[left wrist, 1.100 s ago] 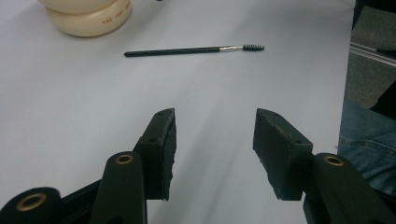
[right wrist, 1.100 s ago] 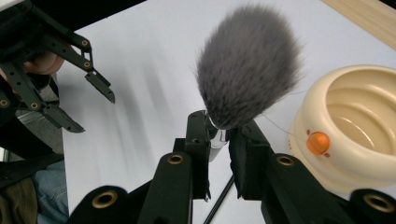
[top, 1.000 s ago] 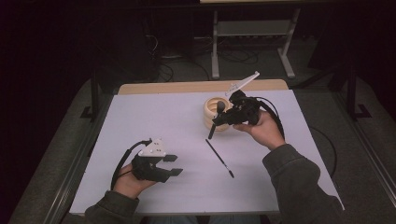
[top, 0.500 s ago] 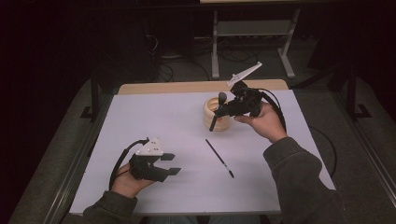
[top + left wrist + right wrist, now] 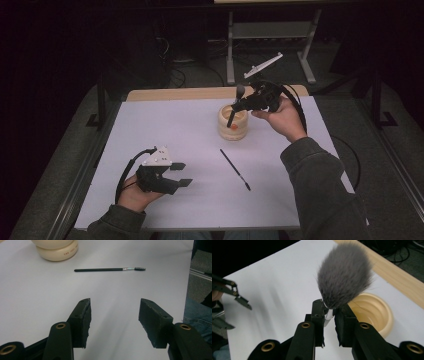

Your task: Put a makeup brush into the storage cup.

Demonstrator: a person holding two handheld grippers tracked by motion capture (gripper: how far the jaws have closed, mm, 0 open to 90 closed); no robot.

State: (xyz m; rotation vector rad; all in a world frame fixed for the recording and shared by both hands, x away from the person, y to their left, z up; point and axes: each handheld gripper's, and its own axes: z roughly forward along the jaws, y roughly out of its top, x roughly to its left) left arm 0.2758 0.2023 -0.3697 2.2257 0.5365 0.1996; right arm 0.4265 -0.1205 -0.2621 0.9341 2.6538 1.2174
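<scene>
Two jaws of the right gripper pinch a fluffy brush over the cream holder near the table's far edge. Left gripper rests spread; a thin wand lies on open surface between.

A dim lab: white-covered table, floor cables and a metal stand behind.
</scene>
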